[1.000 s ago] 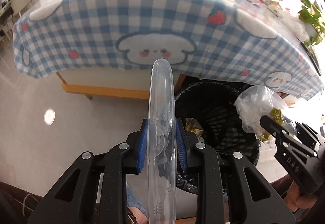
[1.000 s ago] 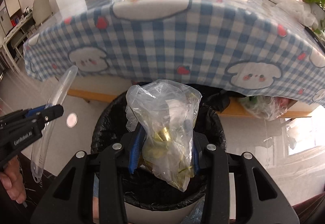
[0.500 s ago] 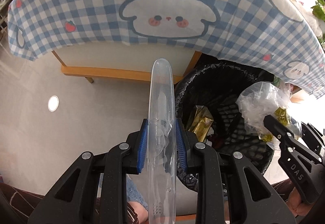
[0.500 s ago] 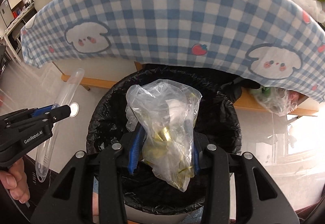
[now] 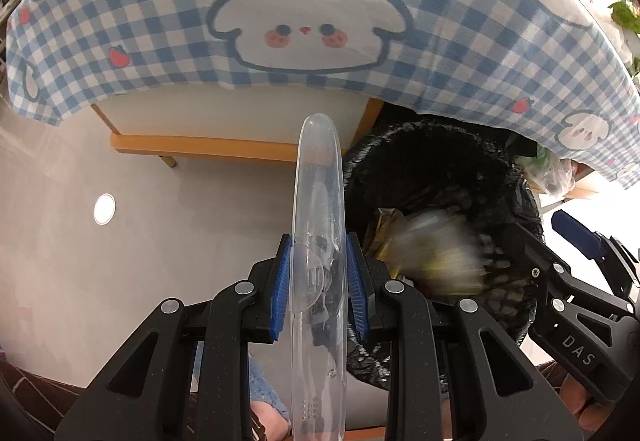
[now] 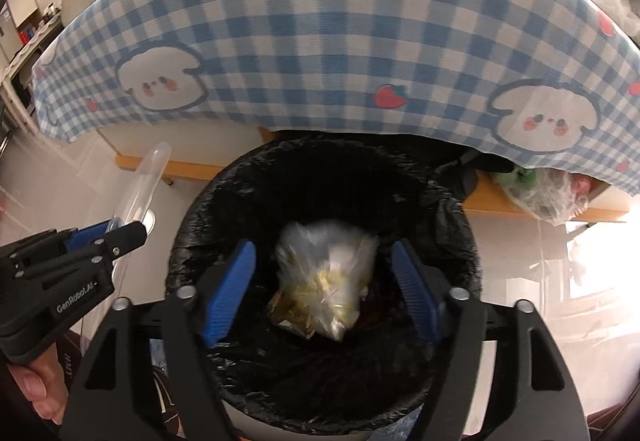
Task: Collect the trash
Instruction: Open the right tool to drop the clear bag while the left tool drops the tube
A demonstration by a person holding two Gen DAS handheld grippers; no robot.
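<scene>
A long clear plastic case (image 5: 318, 225) stands upright between the blue pads of my left gripper (image 5: 318, 277), which is shut on it, just left of the bin. The bin (image 6: 324, 177), lined with a black bag, sits under the table edge. My right gripper (image 6: 326, 293) hangs over the bin mouth and its jaws are opening, pads clear of the clear plastic bag of trash (image 6: 326, 285). That bag is blurred, dropping inside the bin; the left wrist view shows it as a streak (image 5: 436, 245). The left gripper (image 6: 120, 237) with the case (image 6: 140, 189) also appears at the left of the right wrist view.
A table with a blue checked cloth (image 5: 304, 33) overhangs the bin. A wooden frame rail (image 5: 200, 147) runs beneath it. Another clear bag of rubbish (image 6: 548, 193) lies on the rail right of the bin. Pale floor (image 5: 120, 241) spreads to the left.
The right gripper's jaws have spread apart and the plastic bag has left them, falling into the bin. Both grippers have sunk toward the bin. The left still grips the clear case.
</scene>
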